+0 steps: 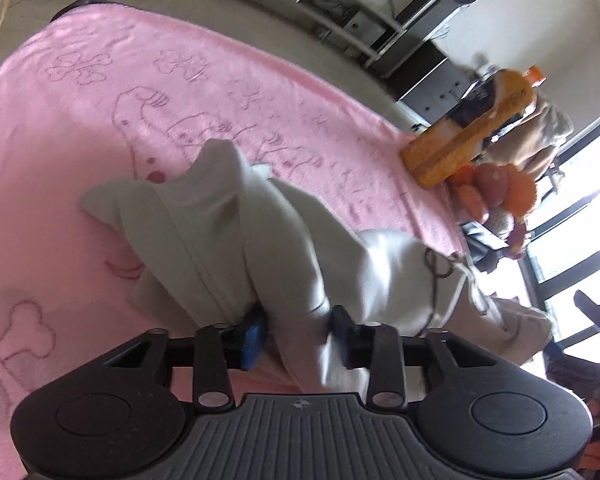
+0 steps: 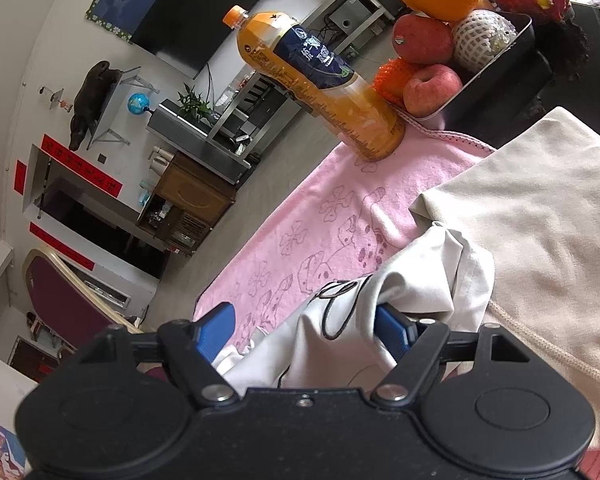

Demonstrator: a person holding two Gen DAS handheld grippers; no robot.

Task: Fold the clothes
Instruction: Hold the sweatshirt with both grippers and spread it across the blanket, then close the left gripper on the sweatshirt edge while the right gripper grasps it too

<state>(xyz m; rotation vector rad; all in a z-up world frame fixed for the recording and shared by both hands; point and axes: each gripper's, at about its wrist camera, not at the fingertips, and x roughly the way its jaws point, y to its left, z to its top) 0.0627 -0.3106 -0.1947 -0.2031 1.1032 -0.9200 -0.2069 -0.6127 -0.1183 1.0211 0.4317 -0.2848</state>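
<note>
A home living room: a wall-mounted television (image 2: 204,12), wooden cabinet (image 2: 188,204), potted plant (image 2: 196,104), globe (image 2: 137,103), and fruit tray (image 2: 496,76).

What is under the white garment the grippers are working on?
The white garment lies bunched on a pink blanket printed with bones. At the right, a beige cloth lies beside it. Whatever supports the blanket is covered.

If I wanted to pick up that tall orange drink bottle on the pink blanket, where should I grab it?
Grip the orange drink bottle around its labelled middle, coming in from the side away from the fruit tray. It stands upright at the edge of the pink blanket, and its body looks even there; the tray crowds its other side.
</note>
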